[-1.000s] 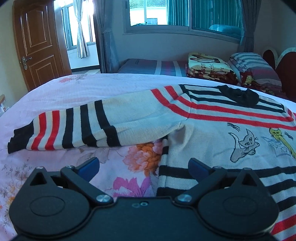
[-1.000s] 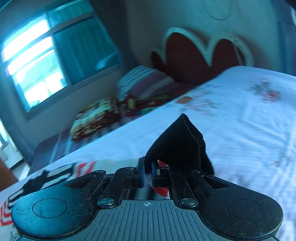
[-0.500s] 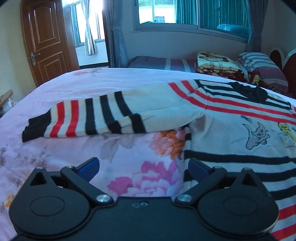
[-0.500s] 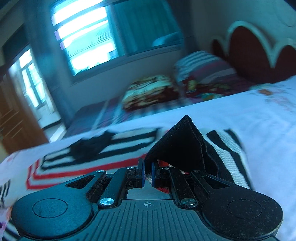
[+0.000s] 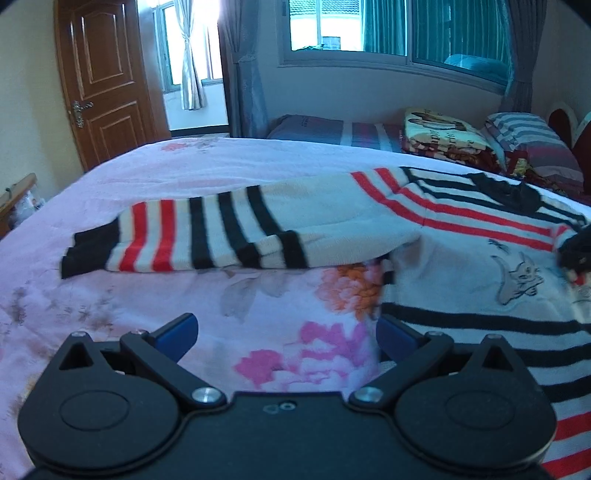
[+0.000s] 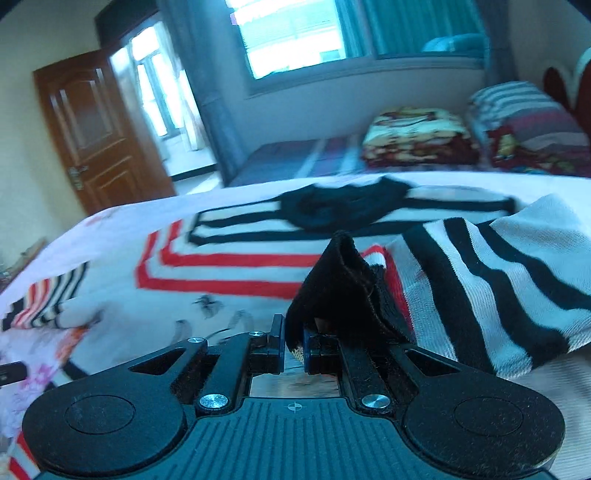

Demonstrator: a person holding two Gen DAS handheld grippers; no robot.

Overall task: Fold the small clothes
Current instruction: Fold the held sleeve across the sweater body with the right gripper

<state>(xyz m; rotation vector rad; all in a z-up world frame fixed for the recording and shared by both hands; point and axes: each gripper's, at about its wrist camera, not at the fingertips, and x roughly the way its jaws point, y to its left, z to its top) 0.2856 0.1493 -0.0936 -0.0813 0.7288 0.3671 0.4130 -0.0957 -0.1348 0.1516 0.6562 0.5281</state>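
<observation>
My right gripper [image 6: 293,345] has just been easing apart, the sweater's black cuff [image 6: 341,291] between its jaws at frame centre. My left gripper [image 5: 286,334] gapes empty, lower centre, above the floral bedspread [image 5: 258,306].

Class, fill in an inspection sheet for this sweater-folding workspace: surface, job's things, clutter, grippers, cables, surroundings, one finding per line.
Surface: bed under a pink floral cover.
Job's things: striped sweater spread flat, cat drawing on the chest; one sleeve lies stretched out sideways; the other sleeve's black cuff is brought over the chest.
Clutter: nothing seen on the cover near the sweater.
Grippers: left gripper open and empty over the cover; right gripper has the cuff between its jaws, which have just been opening.
Cables: nothing seen.
Surroundings: wooden door, window, folded blankets and striped pillow beyond the bed.
</observation>
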